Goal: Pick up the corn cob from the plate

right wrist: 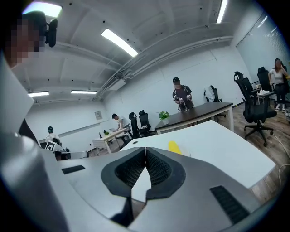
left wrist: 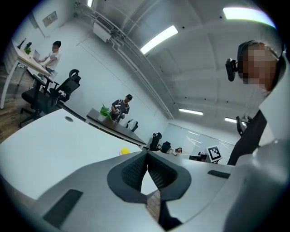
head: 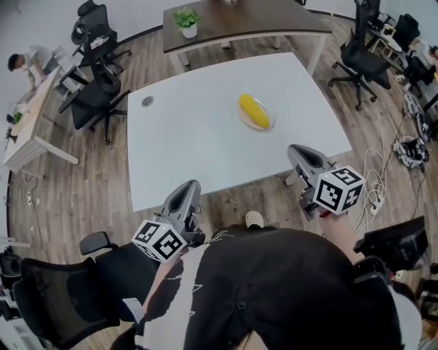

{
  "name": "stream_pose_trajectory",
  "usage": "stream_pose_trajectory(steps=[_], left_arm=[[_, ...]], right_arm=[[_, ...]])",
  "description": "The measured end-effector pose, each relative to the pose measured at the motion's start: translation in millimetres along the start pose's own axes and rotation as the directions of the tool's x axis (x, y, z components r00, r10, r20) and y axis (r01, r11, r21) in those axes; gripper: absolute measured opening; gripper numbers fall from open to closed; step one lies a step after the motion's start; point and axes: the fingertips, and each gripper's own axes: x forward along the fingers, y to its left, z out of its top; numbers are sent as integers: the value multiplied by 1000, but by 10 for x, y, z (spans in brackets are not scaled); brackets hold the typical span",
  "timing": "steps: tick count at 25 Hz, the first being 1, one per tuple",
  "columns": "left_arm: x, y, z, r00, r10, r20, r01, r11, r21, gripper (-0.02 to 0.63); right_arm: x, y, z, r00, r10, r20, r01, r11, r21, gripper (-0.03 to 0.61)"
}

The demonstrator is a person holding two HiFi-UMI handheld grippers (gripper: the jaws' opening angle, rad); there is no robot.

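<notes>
A yellow corn cob lies on a clear glass plate at the right of the white table. My left gripper is near the table's front edge, left of centre, jaws shut and empty. My right gripper is at the front right edge, well short of the corn, also shut with nothing in it. From the left gripper view only a bit of the corn peeks over my left gripper. The right gripper view shows the corn just beyond my right gripper.
A dark desk with a potted plant stands behind the table. Black office chairs are at the left and right. Cables lie on the wood floor at right. A person sits at a far left desk.
</notes>
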Motion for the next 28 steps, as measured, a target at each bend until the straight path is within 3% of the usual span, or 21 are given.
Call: stream_pose_trajectory(steps=[6, 20, 28], left_arm=[[503, 242, 166, 997, 73, 36, -72, 997, -11, 14], [1018, 617, 317, 979, 183, 90, -183, 983, -13, 14], [1017, 736, 379, 965, 254, 70, -253, 967, -28, 14]], right_arm=[[576, -425, 305, 997, 67, -33, -68, 998, -19, 15], [1512, -904, 472, 979, 153, -133, -167, 981, -97, 17], [1958, -1125, 271, 963, 155, -221, -164, 986, -23, 17]])
